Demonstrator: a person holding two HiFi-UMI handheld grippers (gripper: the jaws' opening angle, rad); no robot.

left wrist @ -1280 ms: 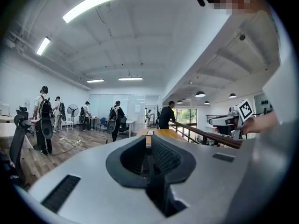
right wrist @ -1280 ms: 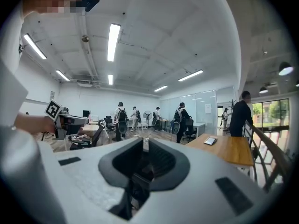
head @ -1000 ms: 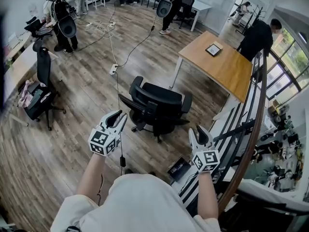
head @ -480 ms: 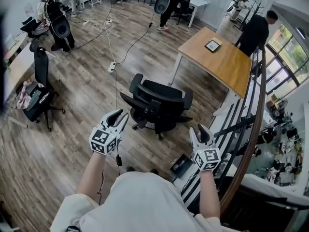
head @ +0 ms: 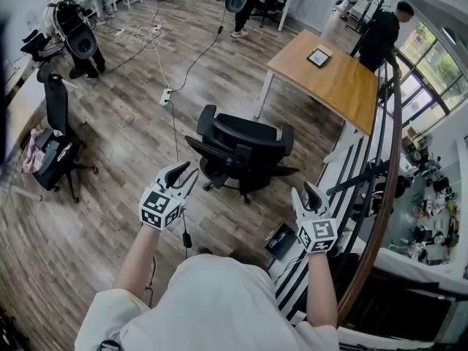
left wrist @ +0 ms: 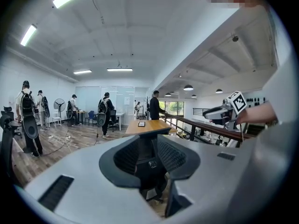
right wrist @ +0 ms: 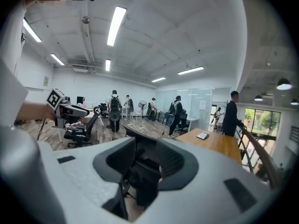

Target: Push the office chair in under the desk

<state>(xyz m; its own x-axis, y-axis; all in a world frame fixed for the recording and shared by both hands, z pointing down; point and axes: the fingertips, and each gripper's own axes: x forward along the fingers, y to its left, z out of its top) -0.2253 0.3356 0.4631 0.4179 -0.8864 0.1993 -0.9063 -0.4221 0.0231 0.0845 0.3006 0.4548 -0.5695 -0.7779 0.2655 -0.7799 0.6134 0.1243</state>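
Black mesh office chair [head: 245, 156] sits out on the wood-plank floor [head: 110, 167], straight ahead of you, between you and the wooden bench [head: 344, 97]. It is not under the bench. It stands off the bench's near corner, near it but apart, with its wheels on open floor.

You hold both tongs low in front of you, aimed at the chair, and neither touches it.

Left tongs [head: 187, 172]: jaws partly apart, they have just been opening, and there is nothing between the pads. In the left gripper view the chair's back shows through the gap, farther off, with the bench top behind it.

Right tongs [head: 308, 191]: same state, jaws partly apart after opening a moment ago, holding nothing. The right gripper view shows the chair through the gap and the bench off to the right.

Writing: each of the tongs carries a marker cube [head: 159, 209] with black-and-white square patterns. Any other print is too small to read. A dark flat tablet [head: 319, 56] lies on the bench near its far edge, and its face is too small to make out.

Other things in the head view:
- A person in black [head: 380, 31] stands at the bench's far end, beside the wooden handrail [head: 389, 159] that runs along your right.
- A white power strip [head: 167, 98] lies on the floor beyond the chair, with a cable trailing from it.
- A second black chair [head: 55, 119] stands at far left with things piled on its seat.
- A person with a backpack rig [head: 77, 39] stands at the back left, and more people stand farther back.
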